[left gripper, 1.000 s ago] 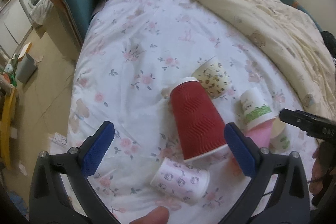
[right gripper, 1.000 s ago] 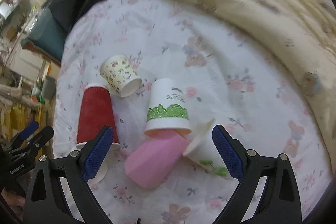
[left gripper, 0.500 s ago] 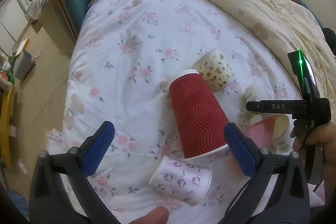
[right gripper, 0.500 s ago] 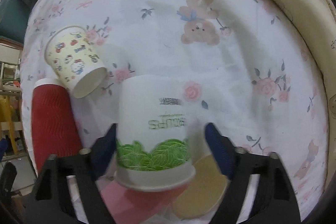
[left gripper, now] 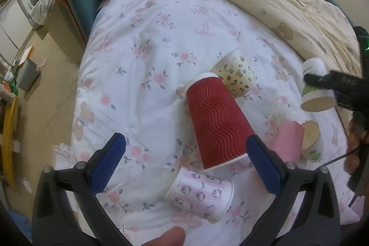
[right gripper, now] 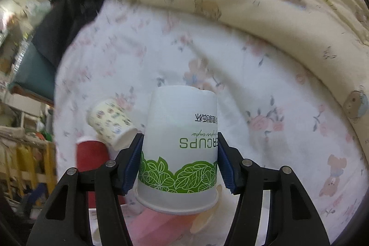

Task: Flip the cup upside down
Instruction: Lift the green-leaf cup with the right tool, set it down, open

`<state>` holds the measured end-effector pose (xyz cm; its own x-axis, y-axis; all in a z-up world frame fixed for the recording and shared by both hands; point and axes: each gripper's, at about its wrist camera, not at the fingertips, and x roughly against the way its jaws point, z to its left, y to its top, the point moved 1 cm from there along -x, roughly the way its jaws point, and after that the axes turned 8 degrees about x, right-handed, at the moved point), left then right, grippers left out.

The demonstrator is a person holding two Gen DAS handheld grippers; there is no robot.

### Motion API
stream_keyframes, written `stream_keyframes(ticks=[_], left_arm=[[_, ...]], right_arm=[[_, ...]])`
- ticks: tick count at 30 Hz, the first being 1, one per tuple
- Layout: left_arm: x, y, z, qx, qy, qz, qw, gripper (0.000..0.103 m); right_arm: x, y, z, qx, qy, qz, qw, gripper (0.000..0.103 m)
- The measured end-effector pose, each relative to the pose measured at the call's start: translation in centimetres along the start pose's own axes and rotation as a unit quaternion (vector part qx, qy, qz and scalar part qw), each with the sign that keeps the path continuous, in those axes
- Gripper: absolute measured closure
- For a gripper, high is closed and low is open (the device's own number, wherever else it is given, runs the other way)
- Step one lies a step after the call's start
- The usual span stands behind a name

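Floral bedsheet strewn with paper cups. Right tool clamped on white leaf-print cup, raised off bed, axis along fingers, rim toward camera. Left tool open, farther off, facing red cup.

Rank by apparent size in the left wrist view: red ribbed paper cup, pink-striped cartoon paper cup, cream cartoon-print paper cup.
1. Red ribbed paper cup, clearly largest.
2. Pink-striped cartoon paper cup and cream cartoon-print paper cup look about alike; the striped one lies nearer the camera, so no ranking between them.
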<state>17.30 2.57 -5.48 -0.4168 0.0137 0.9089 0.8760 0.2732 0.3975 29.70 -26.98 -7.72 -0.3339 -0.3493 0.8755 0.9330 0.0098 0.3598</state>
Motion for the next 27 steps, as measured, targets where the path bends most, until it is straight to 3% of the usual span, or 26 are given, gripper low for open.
stream_keyframes(ticks=[5,12,16,27], left_arm=[[1.4,-1.1,-0.1,-0.002,-0.003,-0.008,1.0,0.0],[4.4,-4.3,0.5,-0.028,0.0,-0.026,0.9993,0.0],[6.3,-6.5,1.5,-0.02,-0.006,-0.032,0.9993,0.0],[8.0,-12.1,3.9,-0.004,0.002,-0.022,0.9997,0.0]], right_arm=[[3.8,-1.5,1.0,-0.001,0.025,-0.024,0.999,0.041],[7.7,-7.4,2.2,-0.003,0.071,-0.02,0.997,0.041],[9.2,-11.0,3.1,0.0,0.091,-0.015,0.996,0.041],[8.9,-19.3,6.0,0.025,0.112,0.031,0.993,0.041]])
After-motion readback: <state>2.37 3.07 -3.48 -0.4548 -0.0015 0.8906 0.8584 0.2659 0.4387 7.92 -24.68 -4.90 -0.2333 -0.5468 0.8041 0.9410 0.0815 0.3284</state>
